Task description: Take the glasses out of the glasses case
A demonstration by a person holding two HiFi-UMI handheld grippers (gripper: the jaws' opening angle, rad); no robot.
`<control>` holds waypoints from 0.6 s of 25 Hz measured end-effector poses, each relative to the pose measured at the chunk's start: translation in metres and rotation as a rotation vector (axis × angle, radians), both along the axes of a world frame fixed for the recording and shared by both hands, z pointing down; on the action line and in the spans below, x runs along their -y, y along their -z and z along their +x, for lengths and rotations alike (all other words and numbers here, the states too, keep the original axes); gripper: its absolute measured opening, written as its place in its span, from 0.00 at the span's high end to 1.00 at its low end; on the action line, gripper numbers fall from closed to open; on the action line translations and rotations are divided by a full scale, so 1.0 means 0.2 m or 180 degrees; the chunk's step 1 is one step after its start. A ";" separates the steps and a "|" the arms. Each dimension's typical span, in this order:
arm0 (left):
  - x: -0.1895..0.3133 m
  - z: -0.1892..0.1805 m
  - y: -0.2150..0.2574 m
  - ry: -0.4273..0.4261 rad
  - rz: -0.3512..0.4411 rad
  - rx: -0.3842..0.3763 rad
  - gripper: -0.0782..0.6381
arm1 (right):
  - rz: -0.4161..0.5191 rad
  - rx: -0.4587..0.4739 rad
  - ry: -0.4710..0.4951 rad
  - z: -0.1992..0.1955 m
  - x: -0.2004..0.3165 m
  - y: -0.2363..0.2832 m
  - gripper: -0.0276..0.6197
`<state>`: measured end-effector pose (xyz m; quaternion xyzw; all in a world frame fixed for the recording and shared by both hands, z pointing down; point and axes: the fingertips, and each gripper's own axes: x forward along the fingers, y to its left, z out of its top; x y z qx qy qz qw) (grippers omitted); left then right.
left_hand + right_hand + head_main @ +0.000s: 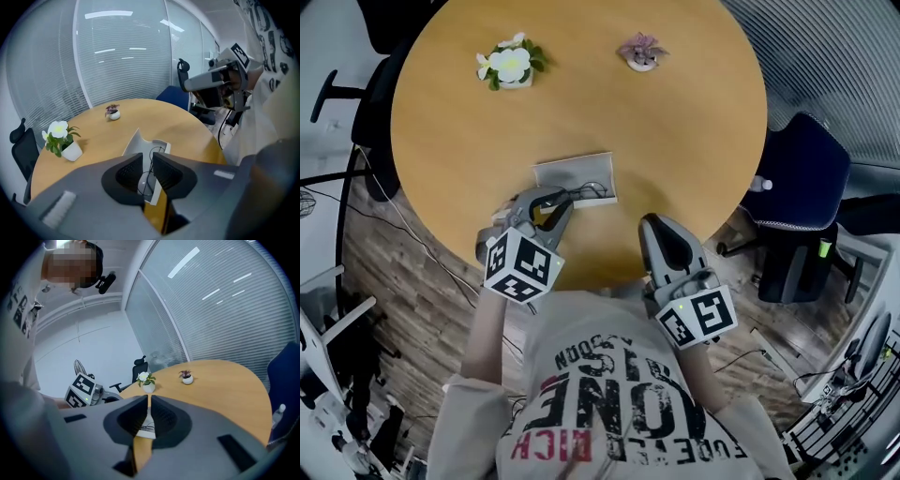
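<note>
Table: round, wooden top (581, 112), seen from above in the head view.
Case: pale grey case (567, 171) lies open near the table's near edge, about midway along it.
Glasses: thin dark-framed glasses (592, 191) lie inside the case, toward its right end, and are not lifted out.
Left gripper: the left gripper (147, 157) tilts down over the case's near-left part. Its jaws stand apart with a narrow gap. Through that gap its own view shows the frame's wire and the case floor. The pads do not press on the frame.
Right gripper: the right gripper (149, 400) hangs over the table's near edge, to the right of the case and apart from it. Its jaw tips are all but touching, with only a slit between them and nothing held. The case and glasses show beyond the jaws in its view.
Marker cubes: one sits on the back of each gripper, close to the person's chest in the head view.
White flower: a white flower (508, 64) in a white pot stands toward the table's far-left edge, well apart from the case.
Pink plant: a small pink plant (640, 52) in a white pot stands toward the far edge, right of the white flower.
Person: a pale printed shirt (619, 394) fills the bottom of the head view.
Chair: a dark blue chair (802, 169) stands off the table's right edge.
</note>
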<state>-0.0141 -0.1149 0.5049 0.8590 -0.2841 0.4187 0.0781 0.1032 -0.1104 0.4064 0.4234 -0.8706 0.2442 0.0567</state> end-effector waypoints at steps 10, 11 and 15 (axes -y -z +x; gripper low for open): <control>0.01 0.03 -0.15 -0.0465 -0.0295 0.0278 0.76 | -0.0065 -0.0033 -0.0175 0.02 -0.03 -0.02 0.91; 0.01 0.04 -0.16 -0.0499 -0.0316 0.0313 0.76 | -0.0069 -0.0036 -0.0188 0.02 -0.03 -0.02 0.91; 0.00 0.04 -0.22 -0.0608 -0.0407 0.0466 0.76 | -0.0086 -0.0050 -0.0236 0.03 -0.05 -0.03 0.91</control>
